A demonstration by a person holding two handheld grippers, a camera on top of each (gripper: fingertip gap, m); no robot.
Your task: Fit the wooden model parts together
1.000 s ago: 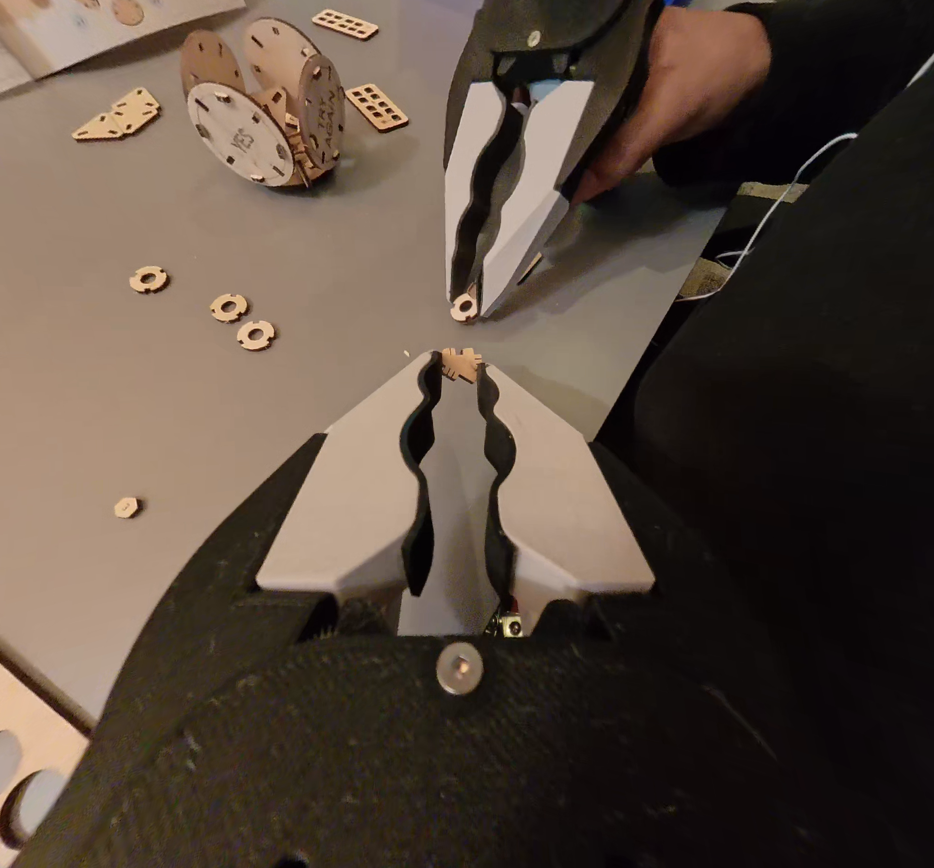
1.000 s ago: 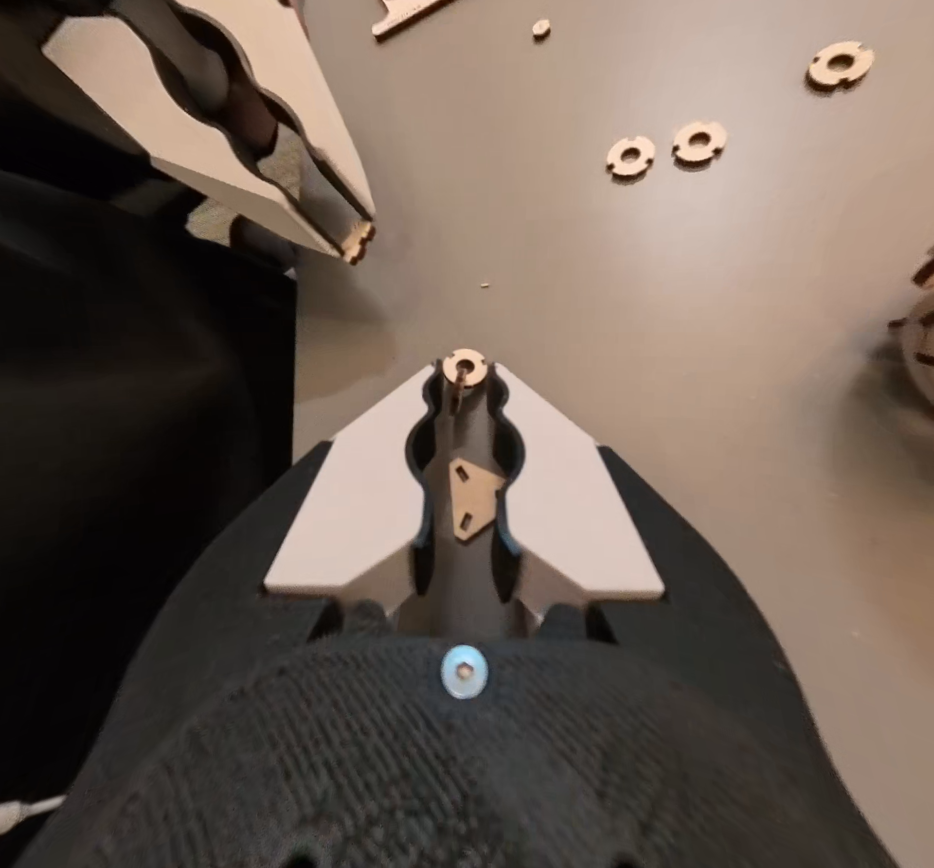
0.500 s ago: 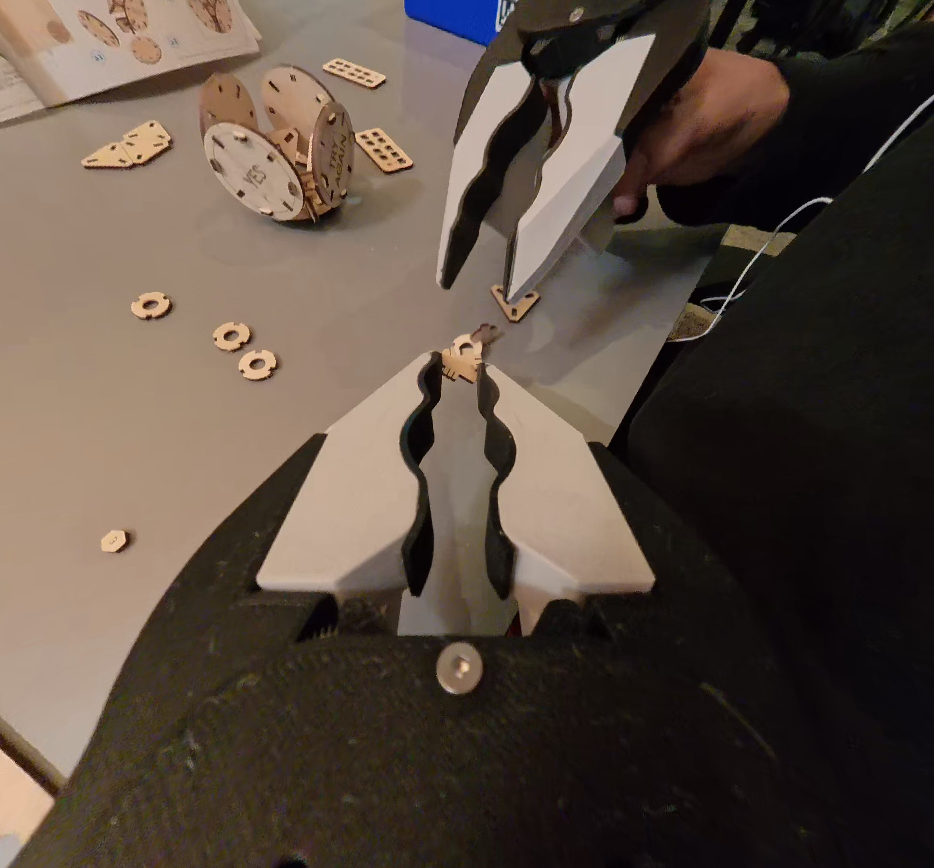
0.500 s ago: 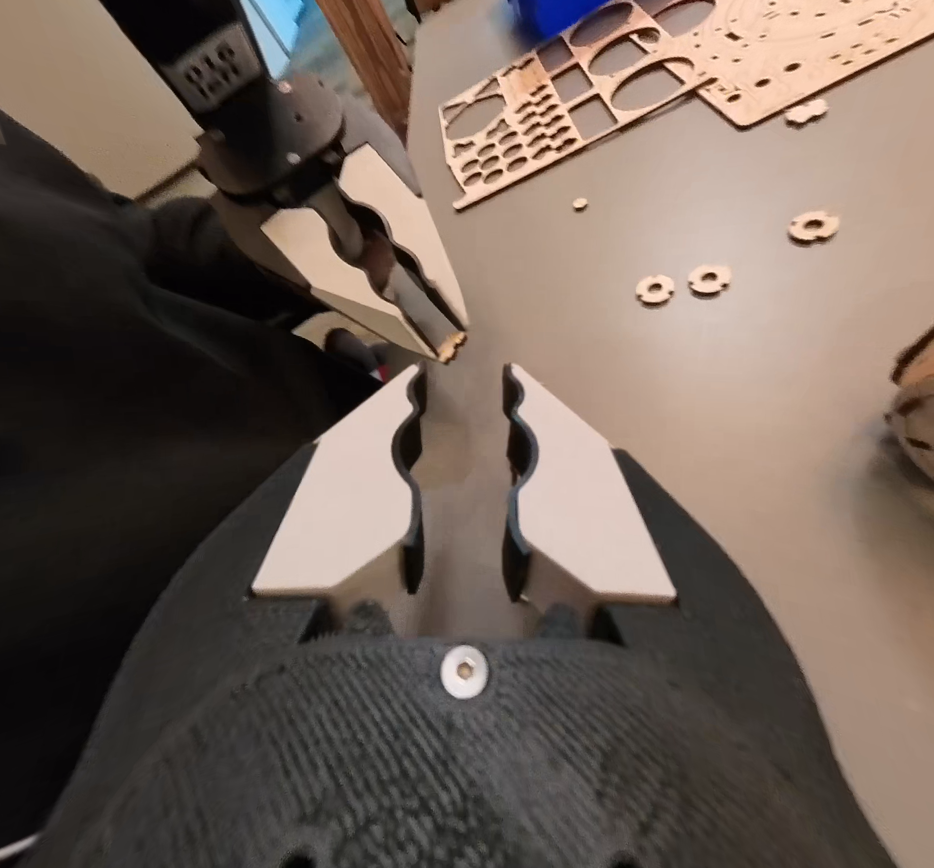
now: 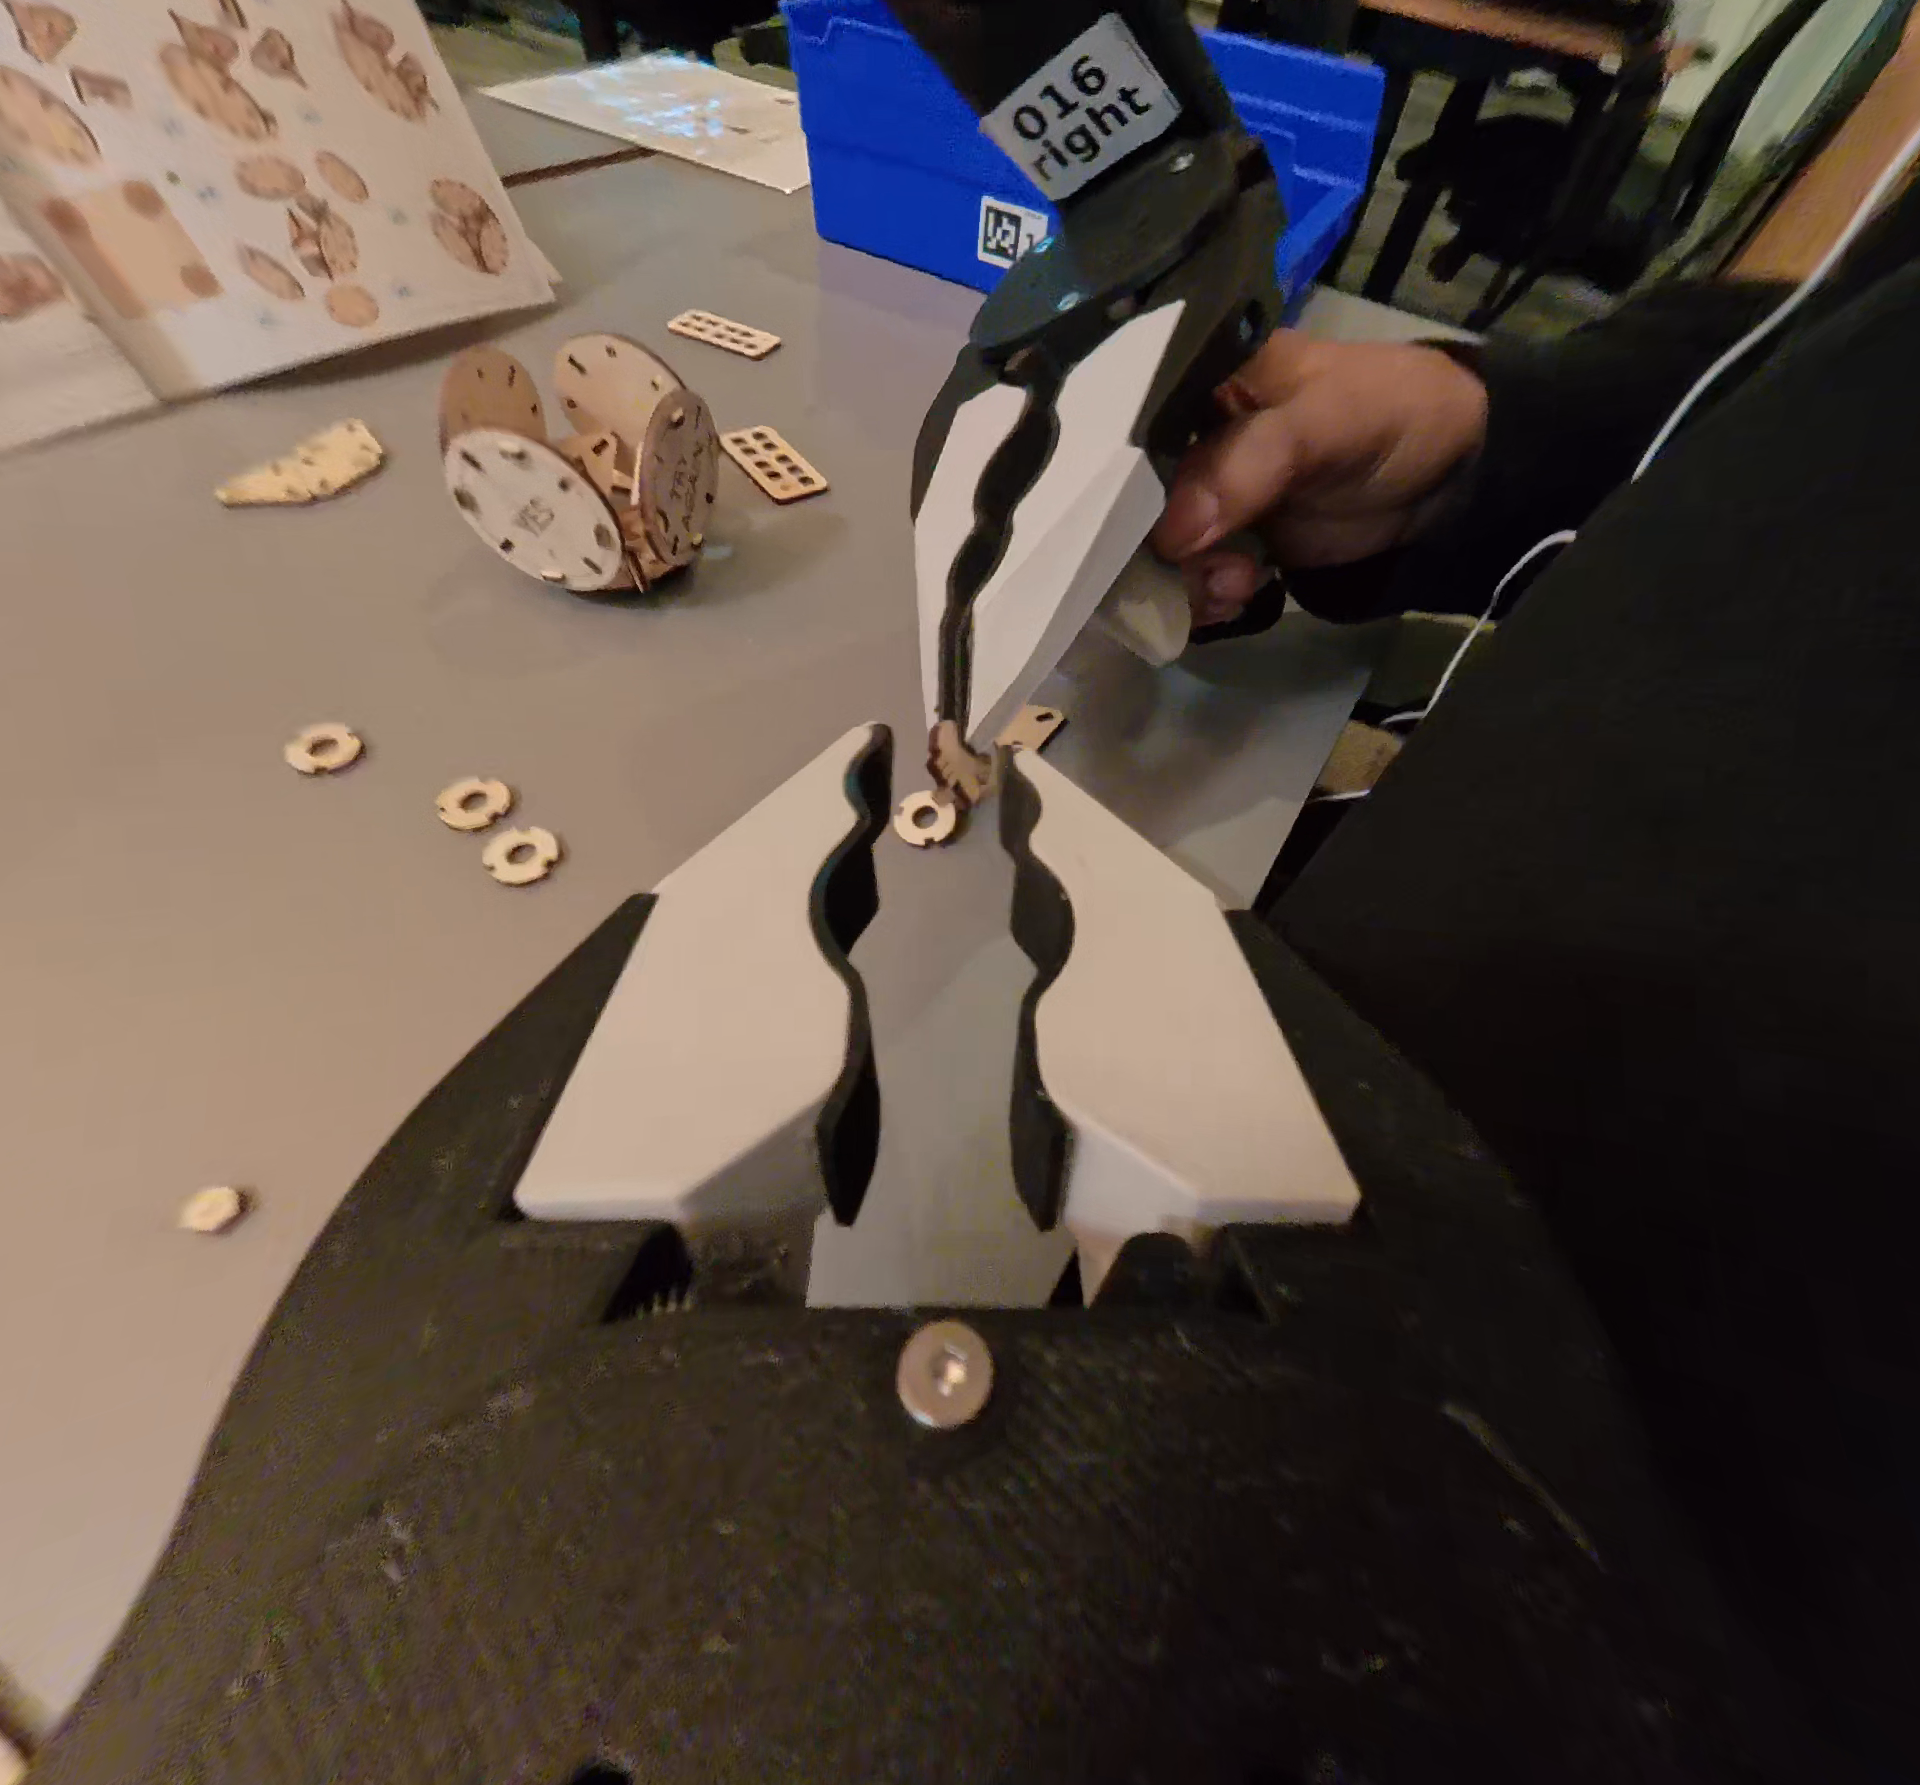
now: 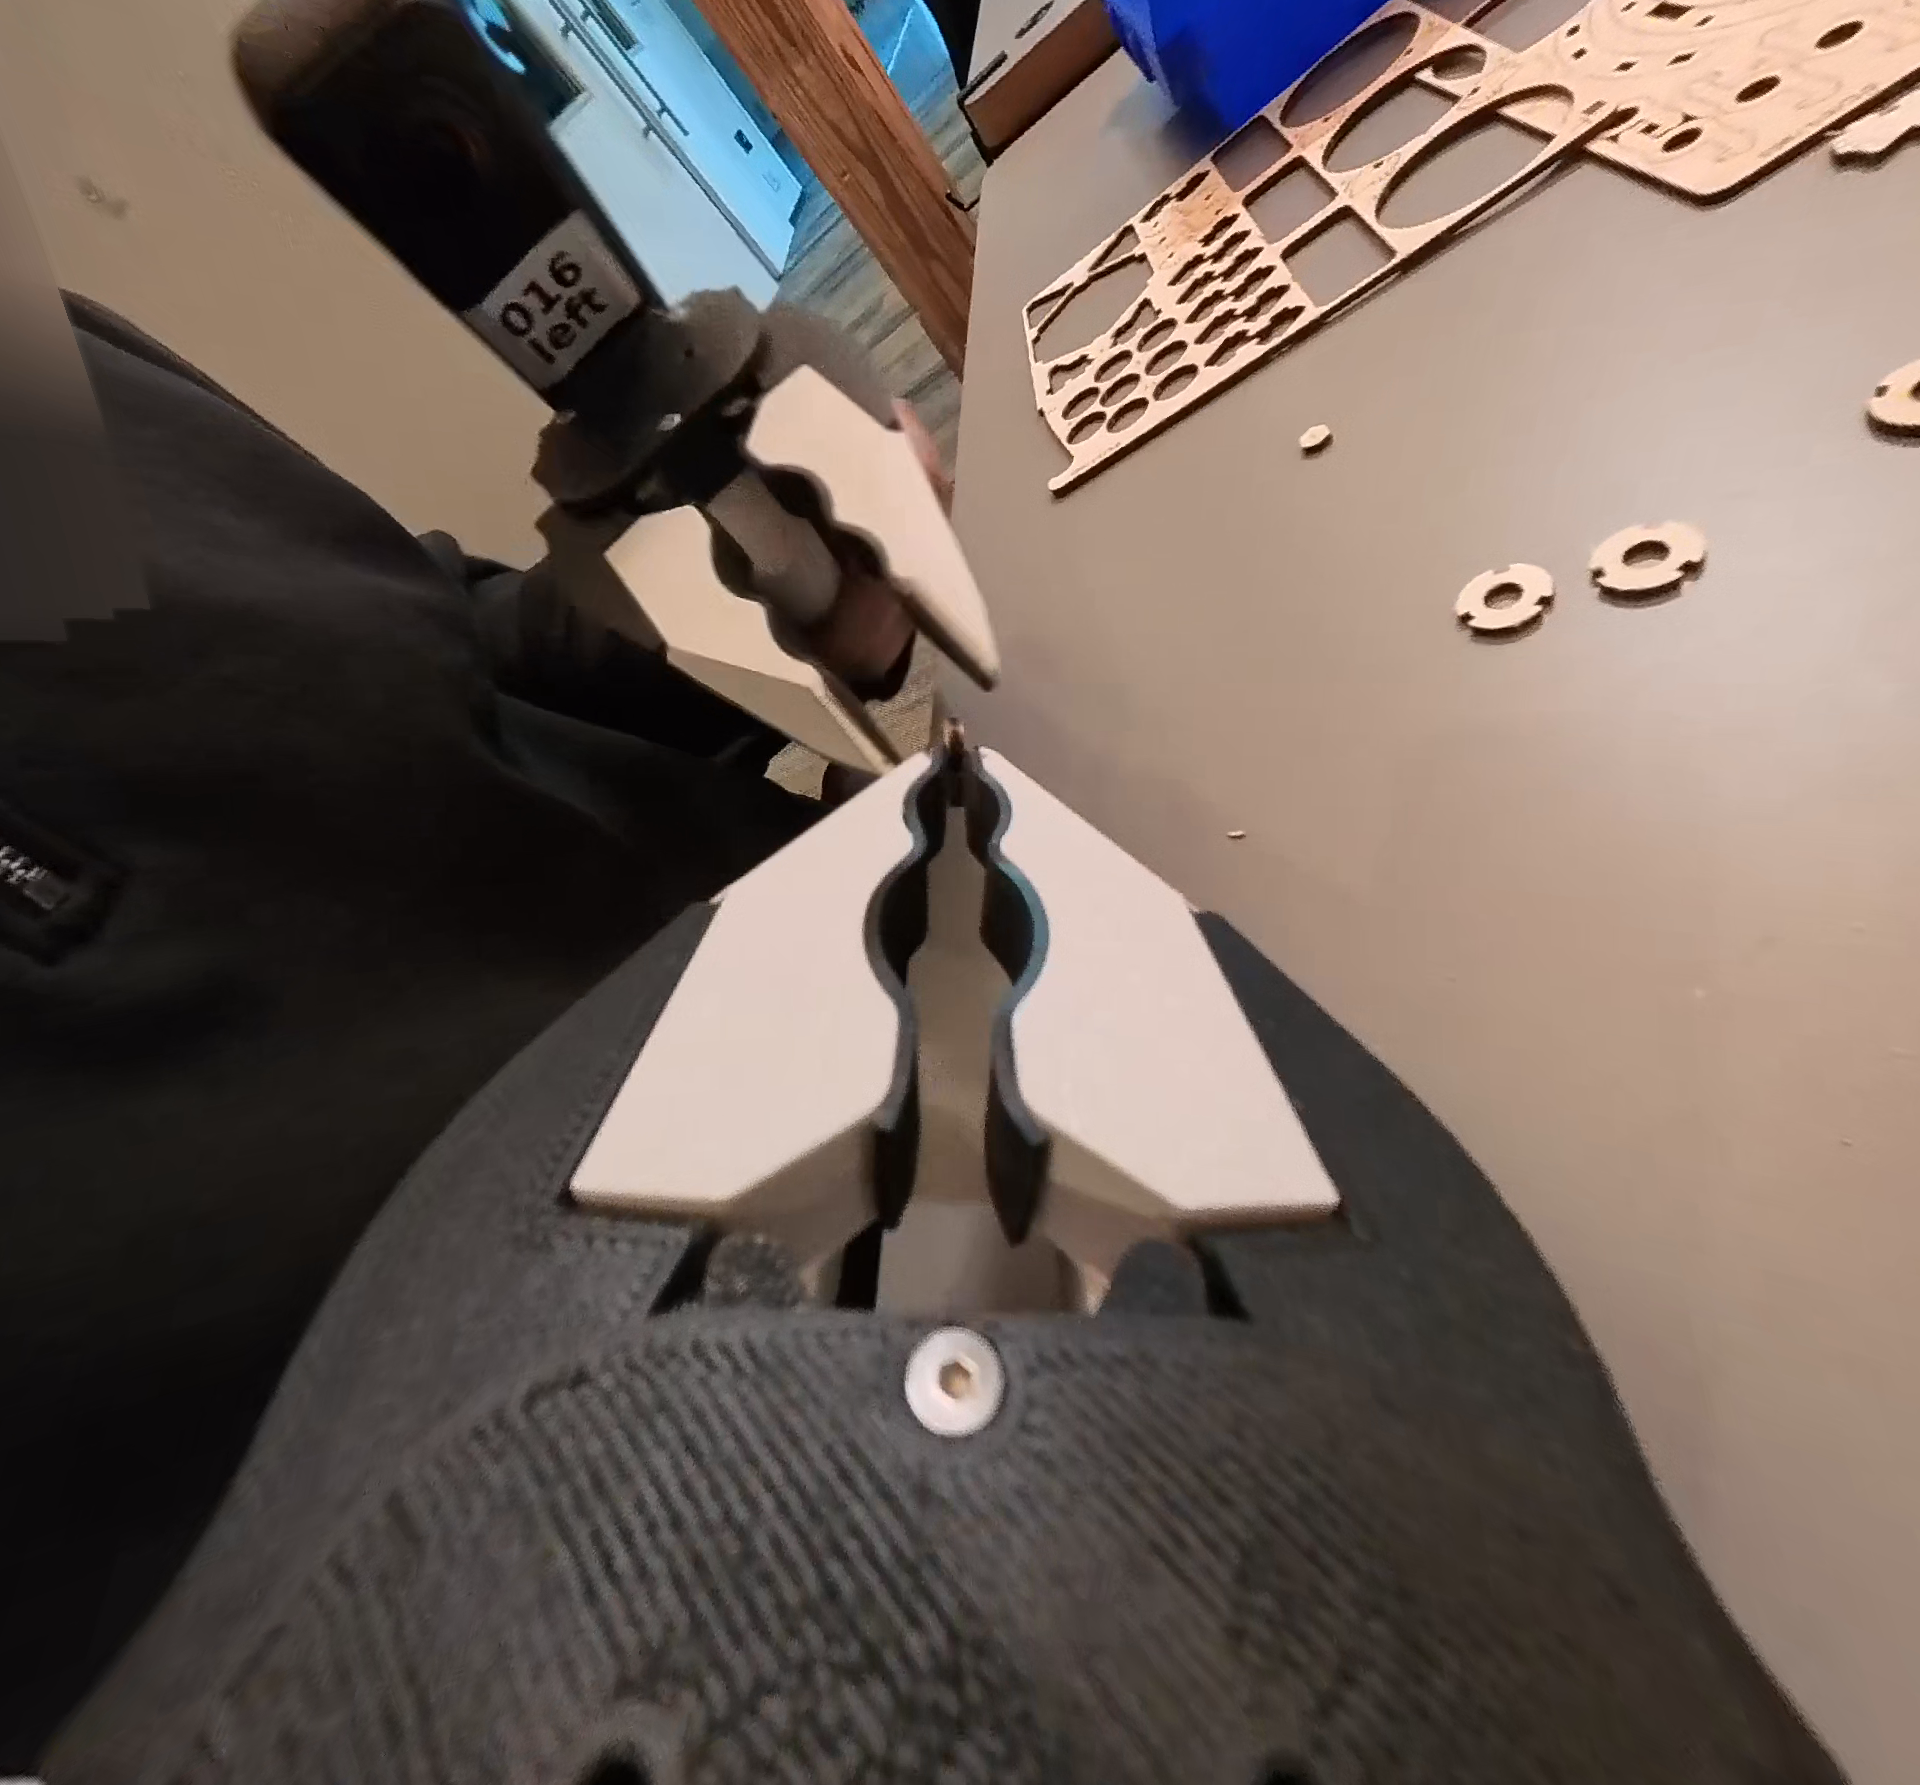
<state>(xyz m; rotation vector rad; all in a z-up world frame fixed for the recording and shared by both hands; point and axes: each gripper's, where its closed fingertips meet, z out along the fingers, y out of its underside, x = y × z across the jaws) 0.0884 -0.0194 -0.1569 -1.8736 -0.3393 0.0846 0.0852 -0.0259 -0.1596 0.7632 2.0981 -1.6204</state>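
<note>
Right tongs [image 5: 961, 738] point down at the grey desk [image 5: 312, 956], their tips clamped on a small toothed wooden piece [image 5: 956, 769] held on edge; in the right wrist view that piece shows only as a thin dark sliver at the pinched tips [image 6: 954, 759]. A hand [image 5: 1320, 478] grips the handle behind them. Left tongs [image 5: 940, 769] stand apart, their fingertips on either side of the toothed piece and not pressing on it. Between those open tips a wooden ring [image 5: 923, 817] lies flat on the desk, touching or just under the held piece. A small flat wooden plate with slots [image 5: 1034, 725] lies just behind the right tongs' tips. Three more rings [image 5: 473, 803] lie in a row farther left, near a round wooden model [image 5: 577, 473]. A blue bin [image 5: 894, 146] and a printed sheet [image 5: 208, 104] stand at the back. Punched-out plywood sheets [image 6: 1351, 208] lie on the desk in the right wrist view.
</note>
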